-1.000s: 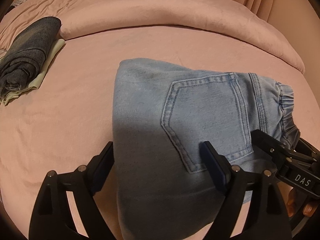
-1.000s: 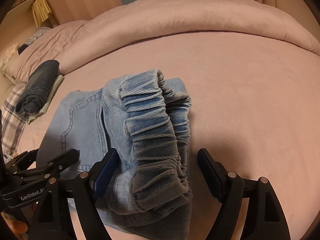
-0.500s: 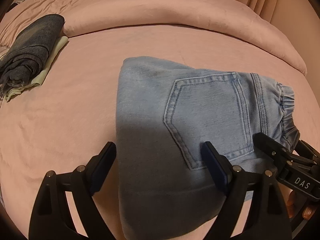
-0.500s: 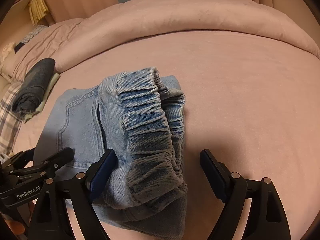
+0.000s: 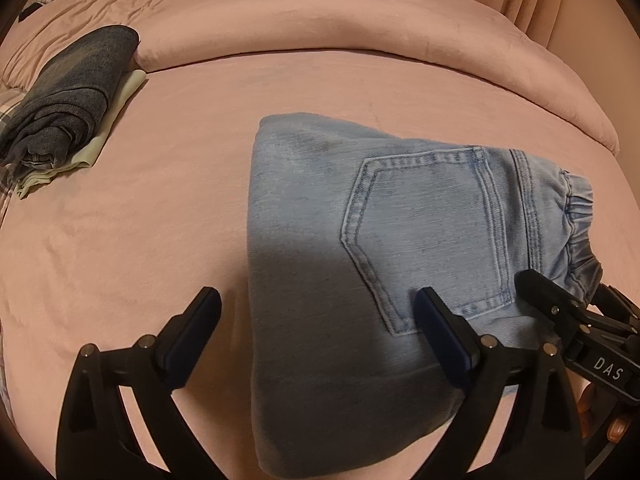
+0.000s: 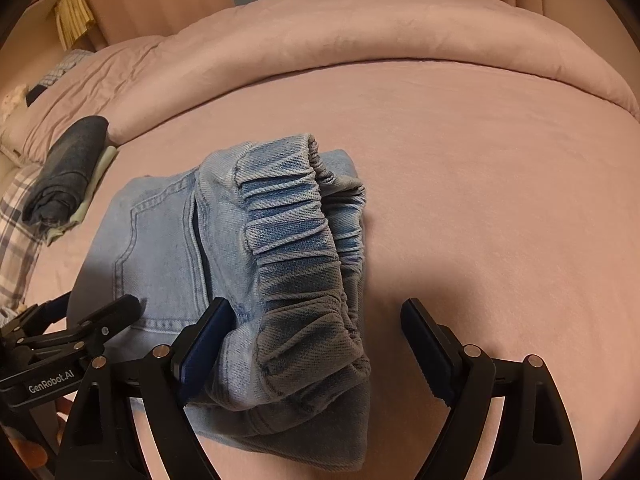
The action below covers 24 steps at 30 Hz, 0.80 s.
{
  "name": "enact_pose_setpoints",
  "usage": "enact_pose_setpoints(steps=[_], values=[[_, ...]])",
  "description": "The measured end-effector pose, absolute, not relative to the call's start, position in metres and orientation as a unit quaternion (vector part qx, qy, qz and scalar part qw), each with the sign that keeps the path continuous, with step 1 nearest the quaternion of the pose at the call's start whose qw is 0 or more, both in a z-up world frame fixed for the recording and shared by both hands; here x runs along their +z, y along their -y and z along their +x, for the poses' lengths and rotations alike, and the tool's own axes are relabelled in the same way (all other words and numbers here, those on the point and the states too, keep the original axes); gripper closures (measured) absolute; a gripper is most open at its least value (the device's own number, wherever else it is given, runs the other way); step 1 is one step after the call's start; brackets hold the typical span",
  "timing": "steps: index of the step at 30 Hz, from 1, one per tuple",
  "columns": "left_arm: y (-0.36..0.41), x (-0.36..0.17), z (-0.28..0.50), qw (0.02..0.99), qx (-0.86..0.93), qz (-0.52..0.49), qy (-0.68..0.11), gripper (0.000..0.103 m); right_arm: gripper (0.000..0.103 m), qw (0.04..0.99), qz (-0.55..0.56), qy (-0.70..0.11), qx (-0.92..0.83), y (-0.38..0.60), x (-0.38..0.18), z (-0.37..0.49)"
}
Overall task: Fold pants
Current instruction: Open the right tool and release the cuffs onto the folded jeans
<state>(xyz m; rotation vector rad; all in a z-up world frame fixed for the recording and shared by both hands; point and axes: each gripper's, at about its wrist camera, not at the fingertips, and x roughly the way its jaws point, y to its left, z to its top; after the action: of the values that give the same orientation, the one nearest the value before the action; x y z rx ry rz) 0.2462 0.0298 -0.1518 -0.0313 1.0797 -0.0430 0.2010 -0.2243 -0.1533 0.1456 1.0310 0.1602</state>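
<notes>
Both grippers stand apart, left gripper [image 5: 316,334] opening; we judge the folded jeans [image 5: 360,264] beneath may spring unfolded at the waistband [image 6: 304,240] beside the right gripper [image 6: 316,344].

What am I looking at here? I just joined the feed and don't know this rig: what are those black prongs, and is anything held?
There is no robot. A person holds a two-finger gripper in each hand, and a fisheye camera on each looks along its fingers, so the black prongs are the gripper fingers. One picture is from the left gripper, the other from the right gripper. Each also catches the other at its edge. Folded light blue jeans lie on a pink bed, with the elastic waistband towards the right gripper. A stack of folded clothes sits further back. Nothing is held: the left jaws are opening over the jeans, the right stand open around the waistband.
</notes>
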Motion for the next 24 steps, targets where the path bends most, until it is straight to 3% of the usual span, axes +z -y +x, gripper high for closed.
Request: enact_pose_setpoints(steps=[5,24], values=[[-0.0306,-0.1518,0.2472,0.857,-0.021,-0.018,-0.515,0.005,0.012,0.865,0.065,-0.493,0.071,0.2247,-0.1533,0.1997],[-0.0273,-0.1490,0.2426,0.857,-0.022,-0.017,-0.515,0.005,0.012,0.866,0.063,-0.491,0.067,0.2267,-0.1509,0.1964]])
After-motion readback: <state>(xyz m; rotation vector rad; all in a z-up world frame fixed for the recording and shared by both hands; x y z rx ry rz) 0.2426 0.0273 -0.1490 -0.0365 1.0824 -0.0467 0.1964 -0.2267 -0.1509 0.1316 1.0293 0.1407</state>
